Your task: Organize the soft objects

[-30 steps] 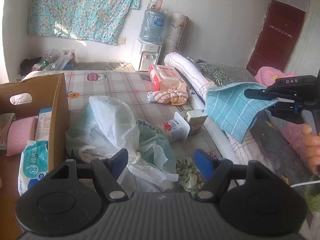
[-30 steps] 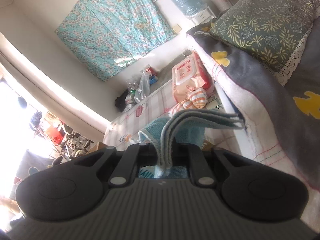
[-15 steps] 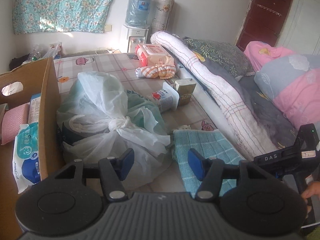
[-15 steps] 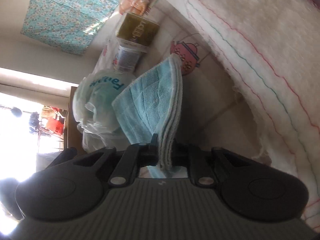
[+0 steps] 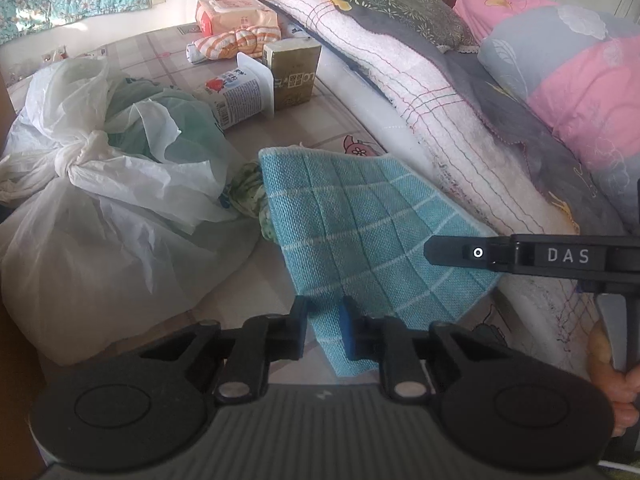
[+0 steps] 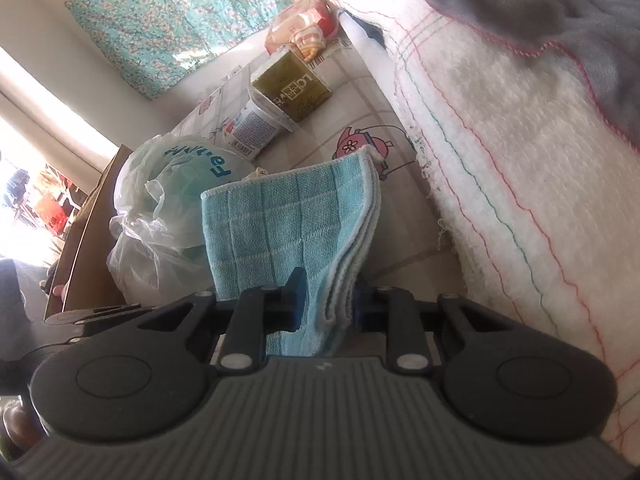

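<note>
Gripping the folded blue checked cloth (image 5: 360,220) at opposite edges, both grippers have their jaws clamped on it: the left gripper (image 5: 323,330) pinches its near corner, the right gripper (image 6: 326,300) bites the stacked layers at its side. The cloth hangs spread between them above the patterned floor mat (image 5: 332,116), beside a knotted white plastic bag (image 5: 100,184) and against the white quilted bedding (image 5: 420,96). A yogurt cup (image 5: 240,92) and olive carton (image 5: 294,70) sit beyond.

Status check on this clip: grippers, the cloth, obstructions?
Left gripper shut on the folded blue checked cloth. Right gripper shut on its other edge. Knotted white plastic bag close beside the cloth.
</note>
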A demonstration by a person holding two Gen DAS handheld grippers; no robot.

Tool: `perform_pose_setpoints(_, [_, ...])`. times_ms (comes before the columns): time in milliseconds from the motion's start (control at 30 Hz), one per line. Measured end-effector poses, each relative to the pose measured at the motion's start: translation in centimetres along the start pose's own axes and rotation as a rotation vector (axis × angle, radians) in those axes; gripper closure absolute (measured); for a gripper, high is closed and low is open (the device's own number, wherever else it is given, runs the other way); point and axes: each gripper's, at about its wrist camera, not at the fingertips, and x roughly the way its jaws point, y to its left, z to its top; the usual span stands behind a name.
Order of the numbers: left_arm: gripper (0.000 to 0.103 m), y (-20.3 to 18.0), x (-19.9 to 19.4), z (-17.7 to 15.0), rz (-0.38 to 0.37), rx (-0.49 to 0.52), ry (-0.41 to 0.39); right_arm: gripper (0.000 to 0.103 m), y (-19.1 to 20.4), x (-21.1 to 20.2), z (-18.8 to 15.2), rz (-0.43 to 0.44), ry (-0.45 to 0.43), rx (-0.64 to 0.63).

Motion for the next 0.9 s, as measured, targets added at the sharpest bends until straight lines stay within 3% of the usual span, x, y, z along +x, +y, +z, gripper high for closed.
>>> perform_pose_setpoints(133, [0.088, 0.2, 1.1, -0.2, 0.003, -0.007, 0.019, 0.085, 2.1, -1.6, 0.3, 0.013, -0.054, -0.174])
perform_pose_setpoints(300, [0.088, 0.2, 1.4, 0.0, 0.001, -0.004, 0.019, 0.085, 3.6, -2.5, 0.5, 0.051, -0.085, -0.261])
perform_pose_setpoints(433, [0.088, 0.6, 1.6, 0.1, -0.018, -0.013, 0.018, 0.085, 6.1, -2.2, 0.0, 0.062, -0.092, -0.428])
perform_pose_setpoints(733, [0.088, 3.6, 1.5, 0.3, -0.114, -0.171, 0.049, 0.085, 10.2, -1.3, -2.7, 0.068, 0.013, -0.839])
perform_pose_setpoints(900, [0.088, 4.2, 0.9, 0.5, -0.134, -0.215, 0.038, 0.084, 11.0, -0.2, -3.8, 0.028, 0.068, -0.948])
